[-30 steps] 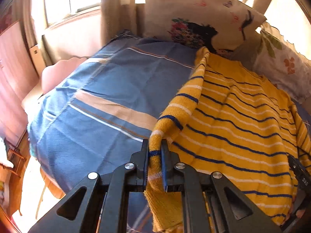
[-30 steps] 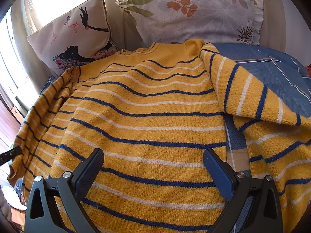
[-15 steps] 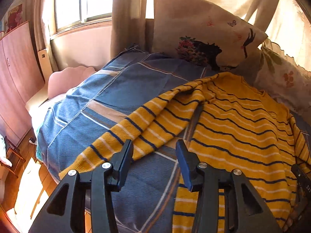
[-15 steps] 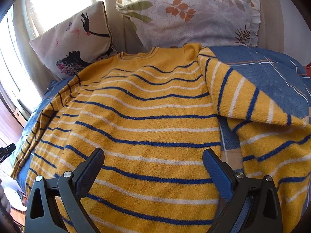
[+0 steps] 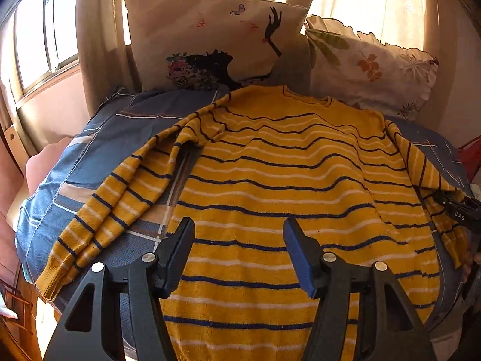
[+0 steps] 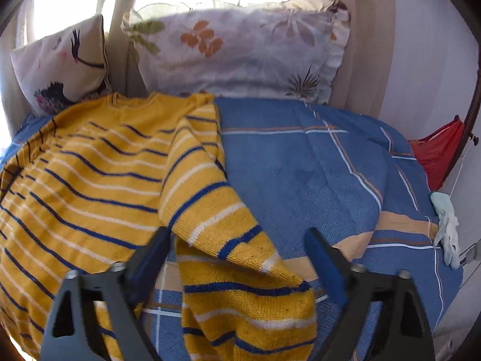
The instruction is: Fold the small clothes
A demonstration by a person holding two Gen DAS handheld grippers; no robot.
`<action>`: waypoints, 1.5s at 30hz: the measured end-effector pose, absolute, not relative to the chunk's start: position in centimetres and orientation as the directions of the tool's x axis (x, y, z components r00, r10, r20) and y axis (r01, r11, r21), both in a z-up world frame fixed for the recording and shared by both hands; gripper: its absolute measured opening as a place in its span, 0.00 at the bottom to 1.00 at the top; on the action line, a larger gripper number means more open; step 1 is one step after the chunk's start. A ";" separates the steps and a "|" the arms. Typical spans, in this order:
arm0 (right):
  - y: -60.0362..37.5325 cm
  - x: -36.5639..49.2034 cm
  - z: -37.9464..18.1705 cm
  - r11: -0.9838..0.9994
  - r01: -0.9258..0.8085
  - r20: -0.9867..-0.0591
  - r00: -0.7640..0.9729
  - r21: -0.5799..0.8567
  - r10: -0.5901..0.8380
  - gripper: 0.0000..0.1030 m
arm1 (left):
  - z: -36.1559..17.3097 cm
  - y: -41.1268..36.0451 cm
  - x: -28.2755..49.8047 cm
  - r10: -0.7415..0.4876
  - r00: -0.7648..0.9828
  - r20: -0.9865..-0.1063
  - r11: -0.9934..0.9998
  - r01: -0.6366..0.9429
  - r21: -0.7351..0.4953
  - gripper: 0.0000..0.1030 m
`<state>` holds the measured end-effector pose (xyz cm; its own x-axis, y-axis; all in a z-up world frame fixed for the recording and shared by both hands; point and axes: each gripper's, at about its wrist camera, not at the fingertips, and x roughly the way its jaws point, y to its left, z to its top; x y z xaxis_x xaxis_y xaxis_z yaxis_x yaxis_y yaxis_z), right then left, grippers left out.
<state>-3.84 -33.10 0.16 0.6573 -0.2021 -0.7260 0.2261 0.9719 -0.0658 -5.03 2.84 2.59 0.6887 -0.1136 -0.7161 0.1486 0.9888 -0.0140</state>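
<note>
A yellow sweater with blue and white stripes point(image 5: 270, 180) lies flat on the blue bedspread point(image 5: 99, 138), neck toward the pillows. Its left sleeve point(image 5: 120, 192) lies spread out on the bedspread. My left gripper point(image 5: 239, 234) is open and empty above the sweater's lower body. The right sleeve point(image 6: 222, 228) is folded back on itself in the right wrist view. My right gripper point(image 6: 237, 246) is open, with the folded sleeve lying between its fingers. The right gripper also shows at the right edge of the left wrist view point(image 5: 460, 210).
Two pillows stand at the head of the bed: one with a black figure print point(image 5: 216, 39) and one with a leaf print point(image 6: 237, 48). A red cloth point(image 6: 439, 150) and a pale glove point(image 6: 448, 225) lie off the bed's right side. A window point(image 5: 45, 30) is at left.
My left gripper opened and let go of the left sleeve, which dropped flat on the bed, then swung right over the sweater body. My right gripper moved right to the folded right sleeve.
</note>
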 end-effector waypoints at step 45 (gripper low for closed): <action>-37.3 -11.6 2.2 0.887 0.386 -0.754 0.653 0.254 -0.068 0.28 | -0.2 4.7 -3.2 -0.153 0.586 -0.796 0.988 0.076 -0.134 0.62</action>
